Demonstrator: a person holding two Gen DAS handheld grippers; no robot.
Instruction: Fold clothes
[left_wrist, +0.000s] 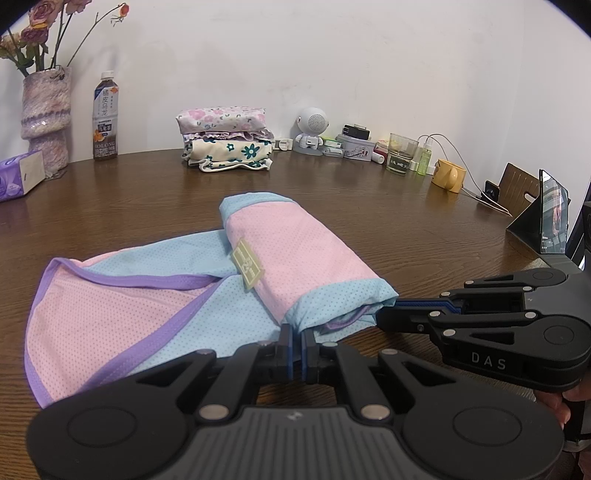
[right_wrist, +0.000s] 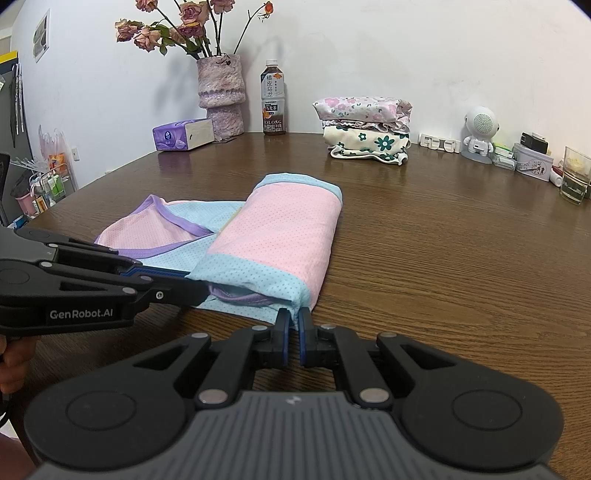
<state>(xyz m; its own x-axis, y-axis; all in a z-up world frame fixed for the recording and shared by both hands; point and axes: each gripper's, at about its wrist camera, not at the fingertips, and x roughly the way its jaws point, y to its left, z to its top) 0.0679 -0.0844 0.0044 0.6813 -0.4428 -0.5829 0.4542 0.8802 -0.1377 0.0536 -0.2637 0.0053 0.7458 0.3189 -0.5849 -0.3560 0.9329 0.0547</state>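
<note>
Pink-and-blue mesh garment on the worktop, folded portion's long axis running away from the tongs; left tongs and right tongs are pinched on its near hem (side by side, equally near)

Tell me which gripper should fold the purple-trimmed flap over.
Probably the left gripper: the purple-trimmed flap lies on its side, while the right gripper pinches the folded bundle's opposite corner.

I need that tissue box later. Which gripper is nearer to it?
Left. The left gripper pinches the garment's near edge on the tissue box side; the right gripper pinches farther away.
</note>
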